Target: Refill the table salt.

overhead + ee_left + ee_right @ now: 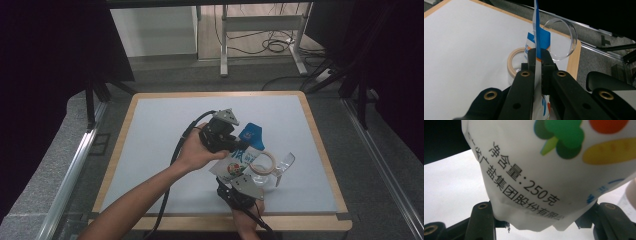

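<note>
A white pouch [239, 159] with a blue top and printed food pictures is held up off the table between both grippers. My left gripper [239, 145] is shut on its thin blue-and-white top edge [536, 37], which runs straight up between the jaws of the left gripper [537, 56]. My right gripper [241, 176] comes in from the near table edge. In the right gripper view the pouch's rounded bottom [536, 170] sits between the jaws of the right gripper [540, 223], with both pads against its sides.
A roll of tan tape [263, 162] lies just right of the pouch, with a clear round dish [285, 165] tilted beside it. The white mat [160, 125] has a wooden rim. A black cable [175, 155] trails along the left forearm.
</note>
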`<state>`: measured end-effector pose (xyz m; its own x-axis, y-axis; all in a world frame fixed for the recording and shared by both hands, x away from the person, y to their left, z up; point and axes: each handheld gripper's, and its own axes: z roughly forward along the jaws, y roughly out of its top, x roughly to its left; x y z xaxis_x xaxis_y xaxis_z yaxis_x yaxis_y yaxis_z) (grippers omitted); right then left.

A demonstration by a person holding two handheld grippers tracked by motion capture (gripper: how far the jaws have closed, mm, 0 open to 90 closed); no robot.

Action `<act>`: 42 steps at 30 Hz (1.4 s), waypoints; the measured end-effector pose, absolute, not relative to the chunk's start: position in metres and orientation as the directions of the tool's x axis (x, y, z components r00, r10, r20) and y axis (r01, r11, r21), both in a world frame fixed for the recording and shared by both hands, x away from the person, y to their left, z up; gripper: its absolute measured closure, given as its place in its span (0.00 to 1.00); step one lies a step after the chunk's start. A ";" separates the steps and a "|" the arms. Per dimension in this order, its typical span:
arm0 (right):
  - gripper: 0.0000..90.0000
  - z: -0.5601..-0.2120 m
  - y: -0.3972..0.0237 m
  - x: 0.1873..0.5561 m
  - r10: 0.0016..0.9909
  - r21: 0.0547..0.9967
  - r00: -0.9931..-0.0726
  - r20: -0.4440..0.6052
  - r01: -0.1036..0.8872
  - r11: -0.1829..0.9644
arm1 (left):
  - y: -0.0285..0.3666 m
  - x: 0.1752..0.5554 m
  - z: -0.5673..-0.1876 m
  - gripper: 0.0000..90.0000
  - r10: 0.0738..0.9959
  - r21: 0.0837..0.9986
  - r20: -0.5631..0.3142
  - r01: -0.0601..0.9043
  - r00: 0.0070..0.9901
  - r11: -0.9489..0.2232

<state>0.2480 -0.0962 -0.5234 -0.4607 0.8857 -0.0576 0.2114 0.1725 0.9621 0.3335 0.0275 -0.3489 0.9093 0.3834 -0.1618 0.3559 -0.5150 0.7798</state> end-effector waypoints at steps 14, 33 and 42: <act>0.41 -0.521 -0.095 0.250 0.892 0.964 -0.446 -0.077 0.195 0.181 | 0.032 0.331 -0.349 1.00 0.404 0.788 -0.171 0.371 0.899 -0.491; 0.47 -0.514 -0.092 0.245 0.885 0.957 -0.443 -0.140 0.169 0.236 | 0.029 0.331 -0.348 1.00 0.435 0.787 -0.146 0.370 0.889 -0.493; 0.52 -0.511 -0.089 0.241 0.857 0.959 -0.514 -0.046 0.218 0.182 | 0.030 0.346 -0.356 1.00 0.468 0.767 -0.172 0.416 0.867 -0.489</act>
<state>0.2411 -0.0892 -0.5114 -0.5140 0.8566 -0.0461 0.2178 0.1823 0.9588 0.3463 0.0299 -0.3564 0.8671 0.4675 -0.1718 0.4156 -0.4890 0.7669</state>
